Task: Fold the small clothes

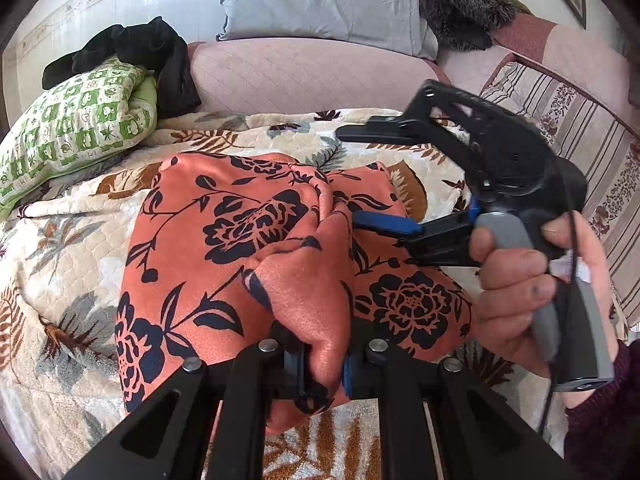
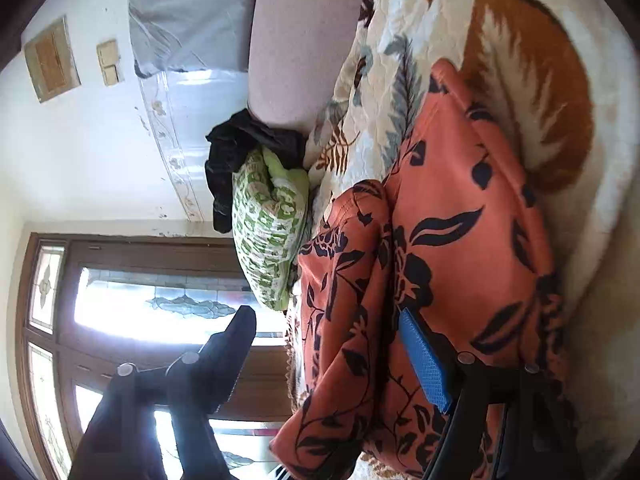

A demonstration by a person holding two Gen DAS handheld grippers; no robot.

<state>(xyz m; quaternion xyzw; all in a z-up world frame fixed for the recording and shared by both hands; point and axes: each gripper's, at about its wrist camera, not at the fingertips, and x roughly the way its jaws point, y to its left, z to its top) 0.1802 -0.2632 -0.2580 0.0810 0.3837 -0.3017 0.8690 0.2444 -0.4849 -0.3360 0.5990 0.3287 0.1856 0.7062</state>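
An orange garment with dark flower print (image 1: 224, 248) lies bunched on a quilted leaf-pattern bedspread (image 1: 60, 248). My left gripper (image 1: 324, 364) is shut on a raised fold of it at the near edge. A hand (image 1: 520, 292) holds my right gripper (image 1: 360, 178) at the right, rolled on its side, with its jaws wide apart. Its blue-padded finger (image 1: 384, 226) rests against the cloth by the middle crease, and the other finger hangs above the far edge. In the right wrist view the garment (image 2: 460, 240) lies partly between the spread fingers of the right gripper (image 2: 332, 352), unpinched.
A green checked pillow (image 1: 76, 132) with a black garment (image 1: 132, 48) on it lies at the far left. Behind are a pink sofa back (image 1: 304, 76), a grey pillow (image 1: 320, 0) and a dark furry item (image 1: 464, 12). A striped cushion (image 1: 580, 140) is at the right.
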